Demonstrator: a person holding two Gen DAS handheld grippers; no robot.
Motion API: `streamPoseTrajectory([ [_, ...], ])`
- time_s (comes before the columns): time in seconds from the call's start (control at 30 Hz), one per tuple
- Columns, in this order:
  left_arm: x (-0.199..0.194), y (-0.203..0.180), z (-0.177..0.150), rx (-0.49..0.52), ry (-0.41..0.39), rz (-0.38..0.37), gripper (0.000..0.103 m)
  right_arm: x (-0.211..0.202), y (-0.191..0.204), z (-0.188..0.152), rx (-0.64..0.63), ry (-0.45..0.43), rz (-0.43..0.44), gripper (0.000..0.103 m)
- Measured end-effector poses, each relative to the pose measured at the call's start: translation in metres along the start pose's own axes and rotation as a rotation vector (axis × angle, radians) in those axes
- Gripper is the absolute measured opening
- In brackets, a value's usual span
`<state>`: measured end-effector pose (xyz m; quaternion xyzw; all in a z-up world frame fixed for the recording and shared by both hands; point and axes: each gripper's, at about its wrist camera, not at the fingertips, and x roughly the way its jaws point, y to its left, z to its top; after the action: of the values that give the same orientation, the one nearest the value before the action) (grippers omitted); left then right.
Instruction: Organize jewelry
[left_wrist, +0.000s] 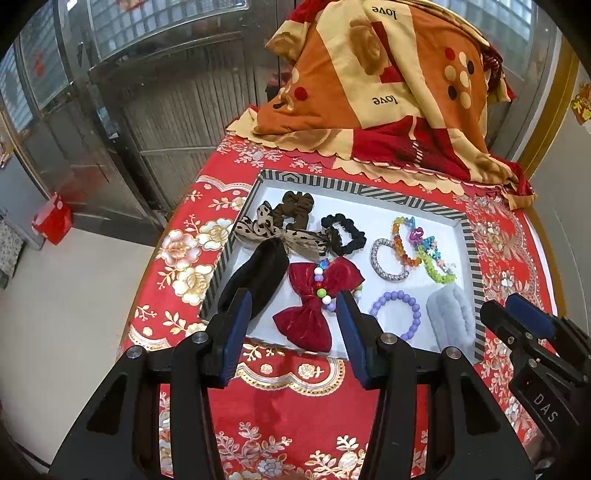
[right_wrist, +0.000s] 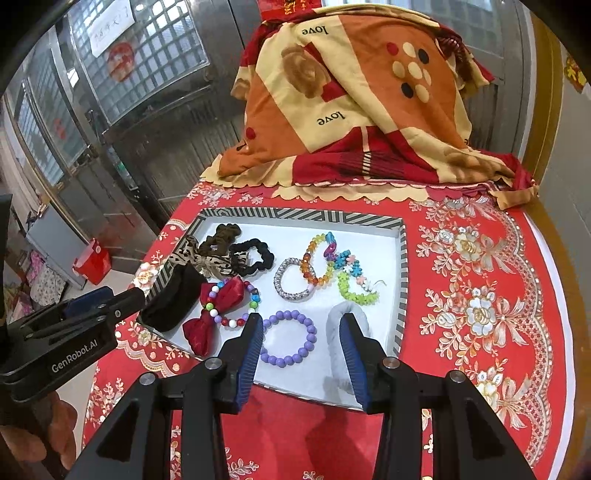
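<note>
A white tray with a striped rim (left_wrist: 406, 199) (right_wrist: 295, 215) lies on the red floral tablecloth (left_wrist: 280, 413). It holds a red bow (left_wrist: 314, 317) (right_wrist: 201, 334), a multicolour bead bracelet (left_wrist: 321, 284) (right_wrist: 255, 295), a purple bead bracelet (left_wrist: 415, 306) (right_wrist: 312, 334), a silver bracelet (left_wrist: 380, 269) (right_wrist: 282, 286), colourful bracelets (left_wrist: 424, 251), a grey scrunchie (left_wrist: 452, 317) (right_wrist: 334, 325), black and brown scrunchies (left_wrist: 347, 236) and a black pouch (left_wrist: 258, 280). My left gripper (left_wrist: 293, 308) is open above the red bow. My right gripper (right_wrist: 301, 334) is open around the purple bracelet area.
A patterned orange and red cloth (left_wrist: 388, 85) (right_wrist: 354, 99) covers a bulky thing at the table's far end. Metal doors (left_wrist: 147, 92) stand behind the table. A red box (left_wrist: 51, 218) sits on the floor at the left.
</note>
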<state>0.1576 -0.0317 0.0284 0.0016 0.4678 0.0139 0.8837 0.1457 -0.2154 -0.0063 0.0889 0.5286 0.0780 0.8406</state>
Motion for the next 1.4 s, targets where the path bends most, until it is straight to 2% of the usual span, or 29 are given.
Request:
streamPoseTrajectory([
  [0.23,-0.0045,0.0002,-0.0023,0.006,-0.004,0.002,0.047,-0.0045,0.0010,-0.0006,0.000,-0.003,-0.005,0.043],
  [0.3,-0.0052,-0.0002,-0.0028,0.007,-0.005,0.001,0.047,-0.0054,0.0014,-0.0014,0.000,-0.003,-0.002,0.052],
  [0.33,-0.0054,-0.0001,-0.0030,0.007,-0.005,0.001,0.047,-0.0058,0.0020,-0.0016,-0.003,-0.004,-0.003,0.053],
  [1.4,-0.0041,-0.0002,-0.0017,0.015,-0.004,-0.006,0.047,-0.0036,0.0066,-0.0033,-0.015,0.015,-0.009,0.054],
])
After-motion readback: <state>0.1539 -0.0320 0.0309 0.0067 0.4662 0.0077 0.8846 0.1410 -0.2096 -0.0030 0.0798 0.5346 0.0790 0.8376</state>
